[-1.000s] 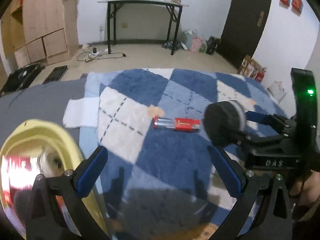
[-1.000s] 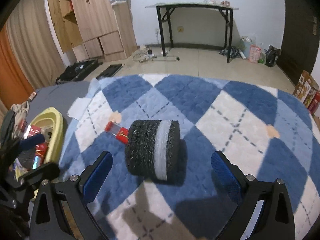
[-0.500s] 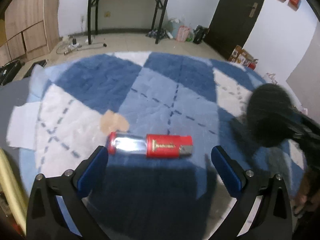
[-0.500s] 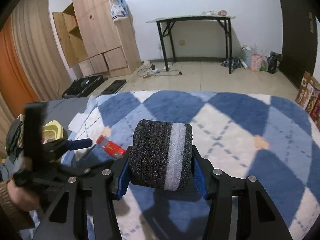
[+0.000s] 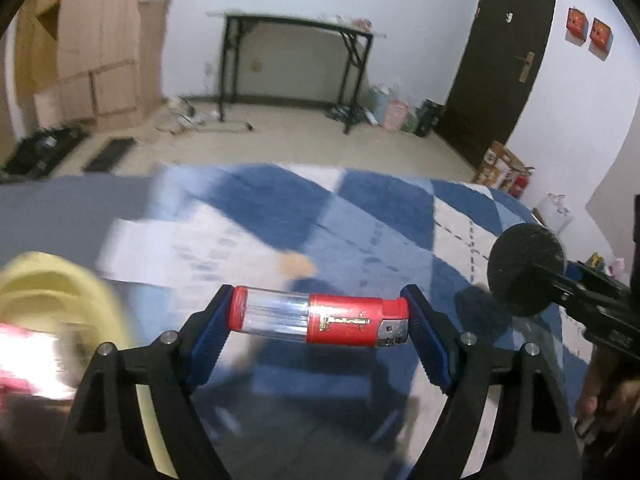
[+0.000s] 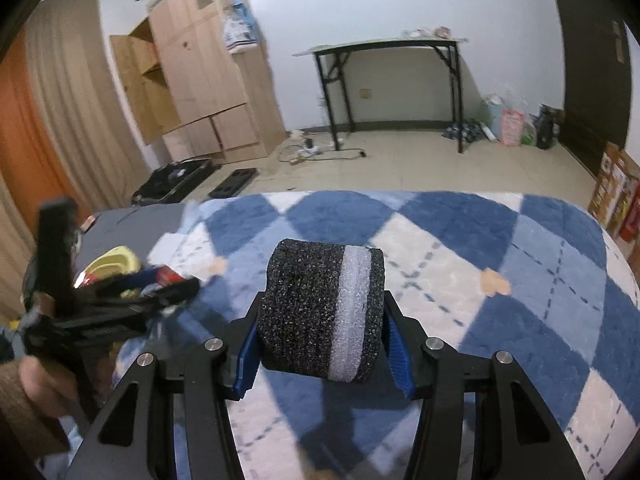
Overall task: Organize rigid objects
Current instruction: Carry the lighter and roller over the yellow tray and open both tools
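Observation:
My left gripper [image 5: 318, 322] is shut on a red and clear lighter [image 5: 320, 321], held end to end between its blue pads above the blue and white checked rug [image 5: 380, 208]. My right gripper [image 6: 320, 338] is shut on a black foam roll with a white band [image 6: 320, 312], lifted over the rug [image 6: 520, 280]. The foam roll also shows at the right of the left wrist view [image 5: 526, 270]. A yellow bin [image 5: 52, 292] sits blurred at the lower left; it also shows in the right wrist view [image 6: 112, 264] behind the left gripper [image 6: 160, 280].
A grey mat [image 5: 60, 208] lies left of the rug. A black table [image 6: 384, 80], a wooden cabinet [image 6: 200, 80] and floor clutter stand beyond. A dark door [image 5: 504, 72] and boxes [image 5: 504, 168] are at the right.
My left gripper has shut on the lighter and lifted it, swinging left toward the yellow bin. My right gripper still holds the foam roll, lifted slightly.

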Motion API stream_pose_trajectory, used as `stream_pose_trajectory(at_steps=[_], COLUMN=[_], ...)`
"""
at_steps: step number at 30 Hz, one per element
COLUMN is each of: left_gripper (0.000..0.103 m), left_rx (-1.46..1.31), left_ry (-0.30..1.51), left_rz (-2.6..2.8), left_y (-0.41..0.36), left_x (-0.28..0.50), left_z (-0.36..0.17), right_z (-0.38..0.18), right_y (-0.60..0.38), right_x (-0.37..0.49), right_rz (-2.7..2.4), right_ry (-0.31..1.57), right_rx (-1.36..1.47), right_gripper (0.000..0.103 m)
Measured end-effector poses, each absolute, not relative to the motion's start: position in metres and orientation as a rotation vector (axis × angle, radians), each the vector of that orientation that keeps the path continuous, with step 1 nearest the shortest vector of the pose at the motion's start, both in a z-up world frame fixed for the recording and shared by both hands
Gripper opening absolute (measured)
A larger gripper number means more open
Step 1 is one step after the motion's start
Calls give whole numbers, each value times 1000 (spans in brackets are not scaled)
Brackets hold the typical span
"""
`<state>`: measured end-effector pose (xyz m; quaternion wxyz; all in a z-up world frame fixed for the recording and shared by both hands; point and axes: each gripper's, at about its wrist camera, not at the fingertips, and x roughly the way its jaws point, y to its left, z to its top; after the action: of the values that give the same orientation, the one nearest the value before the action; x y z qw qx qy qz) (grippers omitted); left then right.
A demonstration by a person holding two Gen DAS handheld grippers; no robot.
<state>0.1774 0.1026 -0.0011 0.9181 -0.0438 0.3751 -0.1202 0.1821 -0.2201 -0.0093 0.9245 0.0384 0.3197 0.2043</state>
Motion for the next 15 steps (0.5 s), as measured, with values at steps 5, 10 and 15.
stream_pose_trajectory(at_steps=[5, 10, 15], left_gripper=[83, 83, 83], left_rx=[-64, -50, -93], left_ry=[712, 749, 779], left_rz=[-123, 29, 103], left_y=[186, 264, 300], left_x=[131, 97, 85], left_z=[54, 55, 28], right_z=[24, 49, 52], right_y=[-167, -89, 1], right_x=[168, 154, 155], right_rz=[557, 718, 880], right_ry=[626, 638, 663], right_rx=[45, 23, -110], right_gripper=[52, 52, 52])
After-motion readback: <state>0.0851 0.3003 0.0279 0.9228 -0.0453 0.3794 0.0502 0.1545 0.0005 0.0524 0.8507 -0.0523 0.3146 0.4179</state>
